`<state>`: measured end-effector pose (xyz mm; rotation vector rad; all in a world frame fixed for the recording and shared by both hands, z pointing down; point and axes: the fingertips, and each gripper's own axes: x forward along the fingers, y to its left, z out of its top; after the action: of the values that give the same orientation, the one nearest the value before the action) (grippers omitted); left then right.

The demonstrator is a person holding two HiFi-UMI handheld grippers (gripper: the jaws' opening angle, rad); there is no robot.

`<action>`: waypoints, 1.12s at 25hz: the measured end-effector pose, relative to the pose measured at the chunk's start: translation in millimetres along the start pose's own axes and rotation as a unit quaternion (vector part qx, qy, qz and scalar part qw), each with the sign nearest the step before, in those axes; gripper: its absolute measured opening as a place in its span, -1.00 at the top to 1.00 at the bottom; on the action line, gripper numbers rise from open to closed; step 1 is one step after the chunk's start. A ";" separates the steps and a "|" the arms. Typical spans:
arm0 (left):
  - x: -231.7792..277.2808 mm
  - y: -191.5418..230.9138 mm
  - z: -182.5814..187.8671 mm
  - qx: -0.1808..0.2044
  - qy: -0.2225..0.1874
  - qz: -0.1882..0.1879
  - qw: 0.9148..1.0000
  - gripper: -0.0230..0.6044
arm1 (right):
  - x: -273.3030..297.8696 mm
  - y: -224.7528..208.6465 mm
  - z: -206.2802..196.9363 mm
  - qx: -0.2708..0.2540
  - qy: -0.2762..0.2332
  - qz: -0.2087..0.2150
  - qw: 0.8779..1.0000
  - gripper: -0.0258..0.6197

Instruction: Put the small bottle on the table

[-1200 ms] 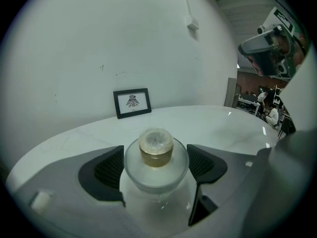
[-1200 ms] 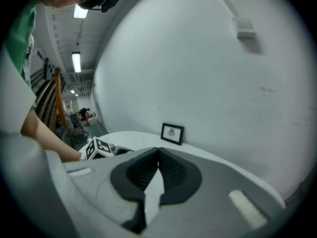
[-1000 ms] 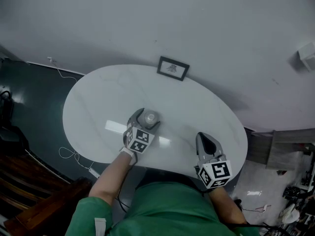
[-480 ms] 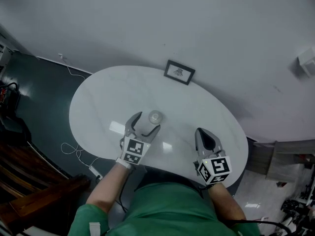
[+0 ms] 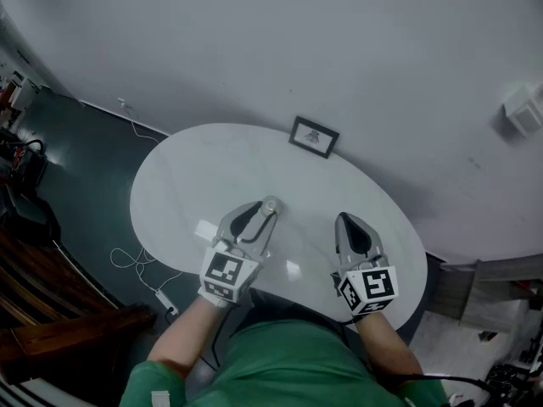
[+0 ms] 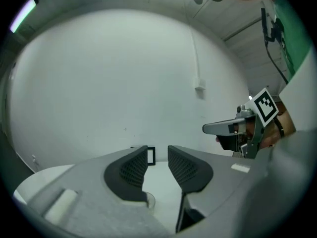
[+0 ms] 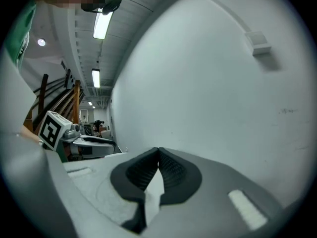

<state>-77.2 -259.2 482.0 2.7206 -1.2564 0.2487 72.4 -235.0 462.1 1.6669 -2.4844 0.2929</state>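
White oval marble tabletop (image 5: pixel 178 185) bears the small clear bottle (image 5: pixel 270 203) just by the left gripper's (image 5: pixel 259 215) tips; its jaws are closing on nothing. Right gripper (image 5: pixel 349 224) is closed, empty.

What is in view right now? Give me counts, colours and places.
table: one, white, oval, against the wall
small bottle: one, pale, on the table at the left gripper's tips, not gripped
picture frame: one, black, at the table's far edge by the wall
wall box: one, white, on the wall, upper right
cable: at least one, white, on the dark floor left of the table
left gripper: one, grey, jaws closing, nothing between them
right gripper: one, grey, jaws together, empty
shirt: one, green, bottom centre
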 end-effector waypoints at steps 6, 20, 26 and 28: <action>-14.9 -1.5 41.3 0.003 -0.025 0.046 0.999 0.85 | -2.6 -4.8 39.1 -0.019 -0.045 0.006 0.999 0.91; -57.8 -0.1 134.1 0.013 -0.099 0.082 0.992 0.90 | -23.0 18.7 140.8 -0.107 -0.156 0.056 0.980 0.91; -66.1 -2.5 133.1 -0.004 -0.096 0.085 0.992 0.89 | -27.5 17.8 141.2 -0.116 -0.157 0.061 0.979 0.91; -69.1 -1.7 131.9 -0.006 -0.097 0.091 0.991 0.89 | -30.4 19.5 142.7 -0.118 -0.158 0.061 0.978 0.91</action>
<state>-107.7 -232.0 338.8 2.6753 -1.5533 -0.0056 65.3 -234.1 315.1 1.5701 -2.7178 -0.2701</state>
